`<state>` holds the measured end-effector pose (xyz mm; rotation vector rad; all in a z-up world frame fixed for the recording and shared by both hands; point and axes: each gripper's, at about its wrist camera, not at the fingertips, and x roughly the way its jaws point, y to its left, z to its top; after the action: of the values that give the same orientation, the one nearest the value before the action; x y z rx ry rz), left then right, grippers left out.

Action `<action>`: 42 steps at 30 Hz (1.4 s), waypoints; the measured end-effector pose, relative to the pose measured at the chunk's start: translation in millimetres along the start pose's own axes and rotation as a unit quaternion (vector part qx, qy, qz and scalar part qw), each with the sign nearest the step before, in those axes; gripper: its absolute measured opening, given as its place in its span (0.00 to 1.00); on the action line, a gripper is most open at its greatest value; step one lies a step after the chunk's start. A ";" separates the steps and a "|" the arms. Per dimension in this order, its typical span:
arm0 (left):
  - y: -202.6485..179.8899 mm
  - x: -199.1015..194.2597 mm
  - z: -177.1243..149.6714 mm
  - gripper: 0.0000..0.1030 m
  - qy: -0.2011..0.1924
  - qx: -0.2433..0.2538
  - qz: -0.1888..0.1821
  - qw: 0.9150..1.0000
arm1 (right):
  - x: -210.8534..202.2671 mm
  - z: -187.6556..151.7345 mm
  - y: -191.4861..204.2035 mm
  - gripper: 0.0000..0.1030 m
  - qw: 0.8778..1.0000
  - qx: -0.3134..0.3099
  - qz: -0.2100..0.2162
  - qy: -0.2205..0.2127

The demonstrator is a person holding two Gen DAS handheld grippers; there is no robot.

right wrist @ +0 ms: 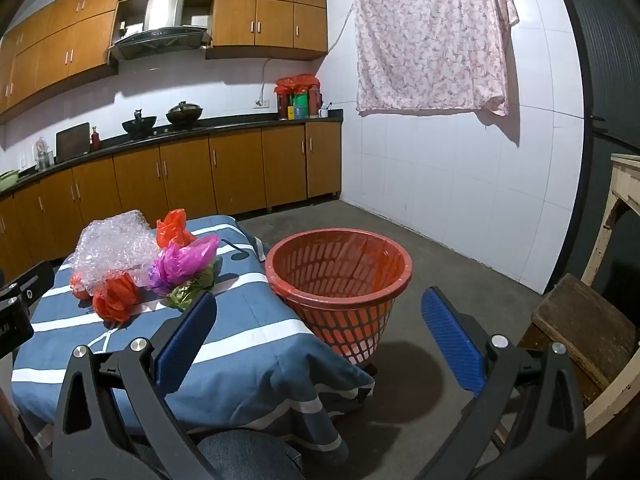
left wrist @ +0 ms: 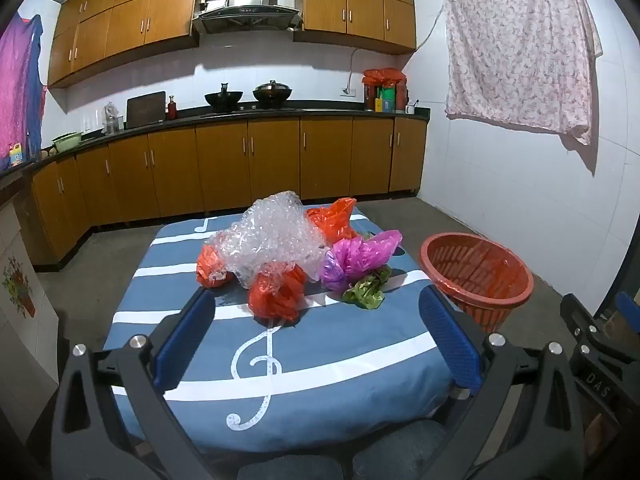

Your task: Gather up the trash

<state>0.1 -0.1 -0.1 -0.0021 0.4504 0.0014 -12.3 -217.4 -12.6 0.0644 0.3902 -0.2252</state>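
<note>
Left wrist view: the left gripper (left wrist: 316,312) is hovering over the near half of the table (left wrist: 344,364), jaws spread wide and holding nothing. Ahead, the trash is sitting in one heap mid-table: bubble wrap (left wrist: 272,240) on top, red bags (left wrist: 276,296) just beside it, a pink bag (left wrist: 360,252) and green scrap (left wrist: 366,290) toward the right edge. Bare cloth is lying between jaws and heap.

Right wrist view: the right gripper (right wrist: 316,316) is gaping too (nothing gripped), hanging past the table's right edge, facing the orange basket (right wrist: 340,280) standing on open floor.
</note>
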 end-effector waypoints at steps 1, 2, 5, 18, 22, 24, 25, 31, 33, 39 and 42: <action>0.0 -0.2 0.0 0.96 -0.001 0.000 0.000 1.000 | -0.1 0.0 0.0 0.98 1.000 0.000 0.000 -0.001; 0.0 -0.2 0.0 0.96 -0.002 0.000 0.000 1.000 | -0.3 -0.1 -0.1 0.98 1.000 0.000 0.000 -0.002; 0.1 -0.2 0.0 0.96 -0.001 -0.001 0.000 1.000 | -0.4 -0.1 -0.1 0.98 1.000 0.001 0.000 -0.001; -3.6 -3.4 -0.4 0.96 -0.003 0.000 -0.002 1.000 | -0.4 -0.7 -0.2 0.98 1.000 0.000 0.000 -0.002; 0.3 0.0 0.0 0.96 0.001 -0.003 -0.002 1.000 | -0.4 -1.0 -0.2 0.98 1.000 0.001 0.000 -0.001; 0.3 0.0 0.0 0.96 0.001 -0.003 -0.001 1.000 | -0.1 -1.3 -0.2 0.98 1.000 0.001 -0.001 0.000; 0.2 -0.1 0.0 0.96 0.001 -0.003 -0.001 1.000 | 0.0 -1.4 -0.2 0.98 1.000 0.001 -0.001 0.000; 0.3 -0.1 0.0 0.96 0.001 -0.004 -0.002 1.000 | 0.4 -2.0 -0.3 0.98 1.000 0.001 0.000 0.000; 0.0 -0.5 -0.1 0.96 0.001 -0.004 -0.002 1.000 | 0.5 -2.2 -0.5 0.98 1.000 0.001 0.000 0.000; -1.9 -3.5 -1.0 0.96 0.001 -0.003 -0.001 1.000 | 0.7 -2.5 -0.7 0.98 1.000 0.002 0.000 0.000; -3.5 -6.1 -2.0 0.96 0.000 -0.003 -0.001 1.000 | 0.9 -2.7 -0.7 0.98 1.000 0.001 0.000 0.000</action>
<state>-6.3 -3.6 0.8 -0.0080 0.4509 0.0013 -12.7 -218.0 -15.4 0.0667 0.3905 -0.2264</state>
